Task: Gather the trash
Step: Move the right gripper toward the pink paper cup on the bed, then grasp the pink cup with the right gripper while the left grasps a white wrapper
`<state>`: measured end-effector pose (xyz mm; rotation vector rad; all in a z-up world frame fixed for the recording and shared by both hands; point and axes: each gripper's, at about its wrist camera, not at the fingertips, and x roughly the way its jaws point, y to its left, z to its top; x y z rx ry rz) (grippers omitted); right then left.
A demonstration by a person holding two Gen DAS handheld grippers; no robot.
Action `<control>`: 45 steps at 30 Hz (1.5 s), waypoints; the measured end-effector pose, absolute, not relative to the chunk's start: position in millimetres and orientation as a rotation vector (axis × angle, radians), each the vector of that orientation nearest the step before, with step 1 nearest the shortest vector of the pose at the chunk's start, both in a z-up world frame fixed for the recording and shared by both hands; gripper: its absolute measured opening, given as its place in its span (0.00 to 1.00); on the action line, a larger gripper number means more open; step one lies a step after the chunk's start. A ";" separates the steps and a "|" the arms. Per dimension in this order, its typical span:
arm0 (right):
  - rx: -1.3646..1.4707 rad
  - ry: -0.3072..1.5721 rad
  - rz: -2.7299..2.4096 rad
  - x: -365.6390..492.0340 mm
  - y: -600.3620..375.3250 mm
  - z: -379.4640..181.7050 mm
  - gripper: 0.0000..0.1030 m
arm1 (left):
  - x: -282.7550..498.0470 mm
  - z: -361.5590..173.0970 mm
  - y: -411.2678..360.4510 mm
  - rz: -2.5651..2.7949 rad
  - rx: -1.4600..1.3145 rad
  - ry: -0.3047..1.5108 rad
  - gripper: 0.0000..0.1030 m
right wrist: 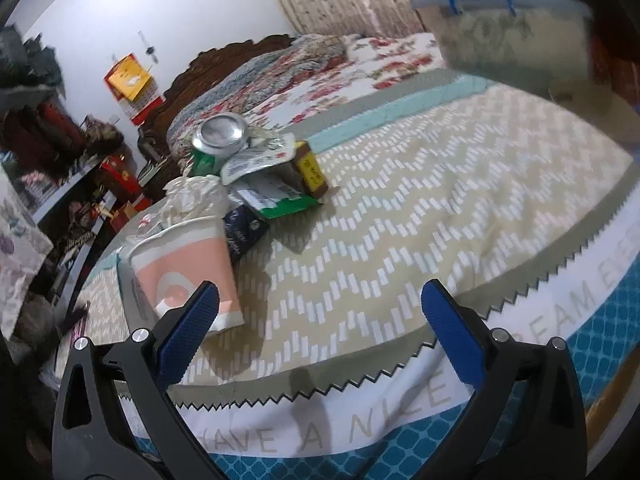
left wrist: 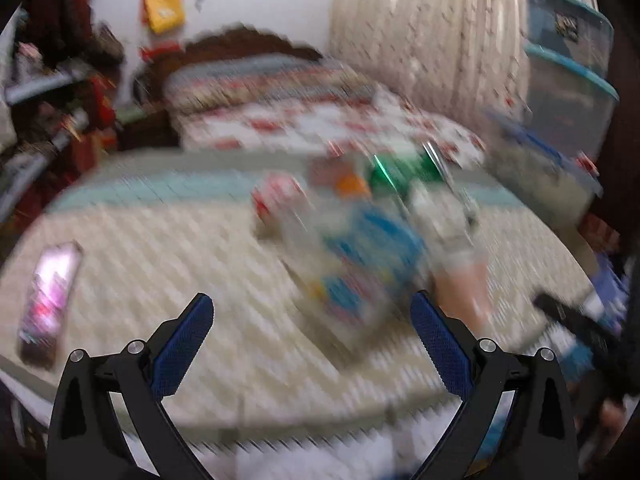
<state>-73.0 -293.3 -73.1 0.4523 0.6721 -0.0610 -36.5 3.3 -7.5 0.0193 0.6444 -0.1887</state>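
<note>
Both the left gripper and right gripper are held with jaws spread and empty. Trash is piled on the surface at ten o'clock; the paper cup could be toppled by a careless reach.

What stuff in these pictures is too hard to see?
- Left wrist view: the trash pile is smeared by motion blur; labels unreadable.
- Right wrist view: the pink cup hides its inside behind crumpled tissue.
- Right wrist view: the tablecloth lettering is partly covered by the right gripper.
</note>
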 end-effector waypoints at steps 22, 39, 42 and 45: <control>0.273 0.435 0.078 -85.6 -230.1 -3.2 0.97 | -33.1 34.9 29.2 -0.102 0.031 0.438 0.92; 0.158 0.548 0.122 -65.7 -198.0 -21.2 0.92 | -8.9 9.3 52.0 -0.112 -0.012 0.583 0.92; 0.128 0.615 0.130 -57.5 -194.3 -32.6 0.90 | -4.9 4.8 58.7 -0.138 -0.025 0.603 0.91; 0.099 0.667 0.130 -51.5 -190.6 -43.3 0.90 | -1.8 -0.1 63.5 -0.187 -0.051 0.626 0.90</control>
